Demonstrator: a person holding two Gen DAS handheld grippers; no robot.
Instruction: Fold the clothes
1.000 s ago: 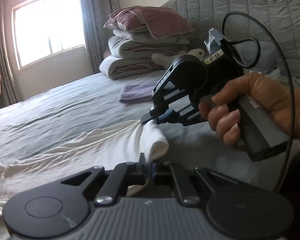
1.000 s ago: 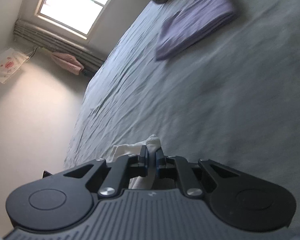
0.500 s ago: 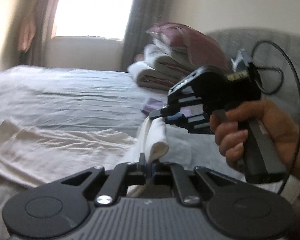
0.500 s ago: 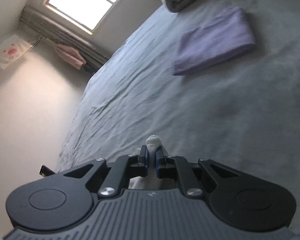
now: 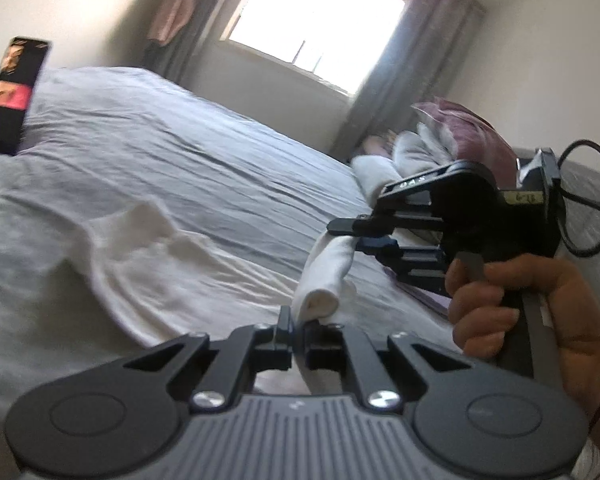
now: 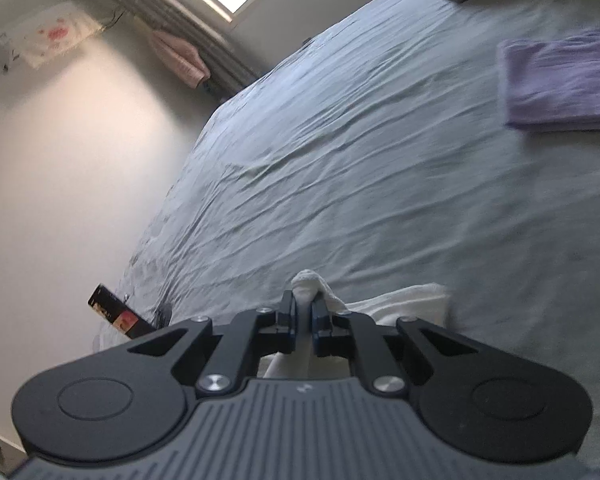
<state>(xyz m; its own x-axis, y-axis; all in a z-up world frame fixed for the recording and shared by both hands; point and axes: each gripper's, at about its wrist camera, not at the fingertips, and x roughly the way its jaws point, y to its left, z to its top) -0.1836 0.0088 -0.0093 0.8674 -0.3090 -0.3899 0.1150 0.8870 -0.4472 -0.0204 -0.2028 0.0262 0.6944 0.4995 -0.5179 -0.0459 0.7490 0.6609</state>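
tool (image 6: pixel 303 307) clamping white cloth (image 6: pixel 404 300), grey bed (image 6: pixel 380 180)

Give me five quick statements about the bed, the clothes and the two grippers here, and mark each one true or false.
1. The left gripper is clamped on the white garment. True.
2. The right gripper hangs open with nothing in its jaws. False: it is shut on the white garment.
3. A folded purple garment lies on the grey bed. True.
4. The white garment is fully folded into a neat square. False: most of it lies spread and wrinkled on the bed.
5. Stacked bedding sits near the window. True.
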